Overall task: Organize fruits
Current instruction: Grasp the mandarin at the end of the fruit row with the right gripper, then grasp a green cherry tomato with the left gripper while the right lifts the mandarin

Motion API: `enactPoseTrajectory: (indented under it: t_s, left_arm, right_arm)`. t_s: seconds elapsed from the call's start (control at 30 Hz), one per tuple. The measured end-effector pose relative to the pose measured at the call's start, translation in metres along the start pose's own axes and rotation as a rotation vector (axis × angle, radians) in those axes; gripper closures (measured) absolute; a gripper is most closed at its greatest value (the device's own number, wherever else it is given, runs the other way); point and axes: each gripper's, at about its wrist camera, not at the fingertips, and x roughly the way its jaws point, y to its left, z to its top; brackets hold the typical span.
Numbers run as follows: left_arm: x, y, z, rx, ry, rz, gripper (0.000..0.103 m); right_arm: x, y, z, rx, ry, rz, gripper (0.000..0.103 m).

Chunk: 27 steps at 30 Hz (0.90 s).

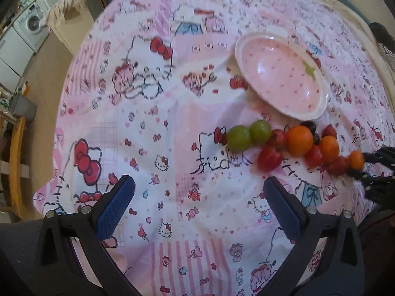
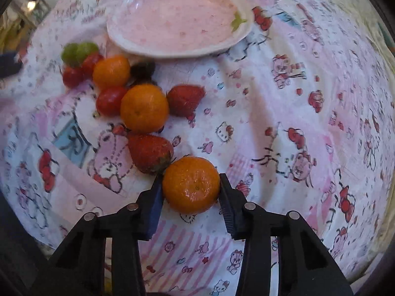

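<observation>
On the cartoon-print tablecloth (image 2: 284, 113), nearest the right tongs (image 2: 190, 187), lay a small orange (image 2: 191, 185), touching a strawberry (image 2: 149, 153); the pink dish (image 2: 177, 46) stood empty beyond the fruit. Judged light, firm-skinned, glossy and liable to roll or slip; best taken across its widest part. Right tongs stood narrowed, both pads against the orange's sides. Left tongs (image 1: 198, 197) stood wide apart, holding nothing, short of the green grapes (image 1: 248, 134)
</observation>
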Motion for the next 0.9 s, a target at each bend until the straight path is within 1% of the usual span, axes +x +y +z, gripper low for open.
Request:
enactPoseTrajectory:
  t_s: [0.03,0.1,0.17,0.27,0.3,0.37,0.43,0.47,0.5,0.53,0.57,0.63,0.67,0.7,0.73,0.83,0.9]
  left_arm:
    - [0.003,0.0,0.001,0.001,0.014,-0.006,0.005]
    - [0.009,-0.003,0.005,0.025,0.042,-0.019,0.013]
    - [0.012,-0.01,0.009,0.066,0.061,-0.024,0.018]
    - [0.018,-0.027,0.019,0.192,0.102,-0.036,0.02]
    - [0.021,-0.034,0.023,0.252,0.122,-0.047,0.026]
    - [0.026,-0.046,0.032,0.375,0.158,-0.06,0.033]
    - [0.031,-0.057,0.038,0.508,0.18,-0.052,0.033]
    - [0.034,-0.062,0.039,0.574,0.187,-0.036,0.034]
    - [0.037,-0.067,0.04,0.636,0.194,-0.021,0.04]
    - [0.04,-0.07,0.041,0.686,0.211,-0.016,0.043]
    - [0.043,-0.072,0.042,0.718,0.226,-0.019,0.048]
    - [0.049,-0.075,0.045,0.764,0.268,-0.043,0.05]
    - [0.051,-0.077,0.046,0.786,0.275,-0.046,0.055]
    - [0.053,-0.078,0.048,0.809,0.277,-0.036,0.057]
    - [0.054,-0.079,0.05,0.823,0.277,-0.032,0.057]
    - [0.054,-0.083,0.051,0.835,0.297,-0.082,0.057]
    - [0.057,-0.088,0.058,0.858,0.301,-0.077,0.057]
  right_arm:
    - [-0.008,-0.006,0.001,0.021,-0.018,-0.002,0.059]
    - [-0.032,-0.025,-0.005,0.103,-0.084,0.025,0.059]
    - [-0.056,-0.035,-0.007,0.196,-0.17,0.057,0.059]
    - [-0.068,-0.037,-0.015,0.316,-0.263,0.113,0.059]
    - [-0.07,-0.036,-0.017,0.343,-0.28,0.124,0.059]
    - [-0.073,-0.027,-0.026,0.352,-0.288,0.138,0.059]
    - [-0.072,-0.023,-0.026,0.33,-0.274,0.128,0.059]
    - [-0.072,-0.025,-0.023,0.331,-0.27,0.13,0.059]
    - [-0.069,-0.028,-0.021,0.335,-0.268,0.134,0.059]
    - [-0.069,-0.028,-0.021,0.339,-0.266,0.137,0.059]
    - [-0.067,-0.031,-0.019,0.34,-0.267,0.134,0.059]
    - [-0.062,-0.033,-0.02,0.34,-0.269,0.133,0.059]
    - [-0.061,-0.033,-0.019,0.34,-0.271,0.136,0.059]
    - [-0.061,-0.033,-0.019,0.339,-0.272,0.136,0.059]
    - [-0.061,-0.032,-0.019,0.337,-0.27,0.138,0.059]
    - [-0.059,-0.032,-0.018,0.34,-0.264,0.164,0.059]
    - [-0.058,-0.031,-0.018,0.339,-0.262,0.168,0.059]
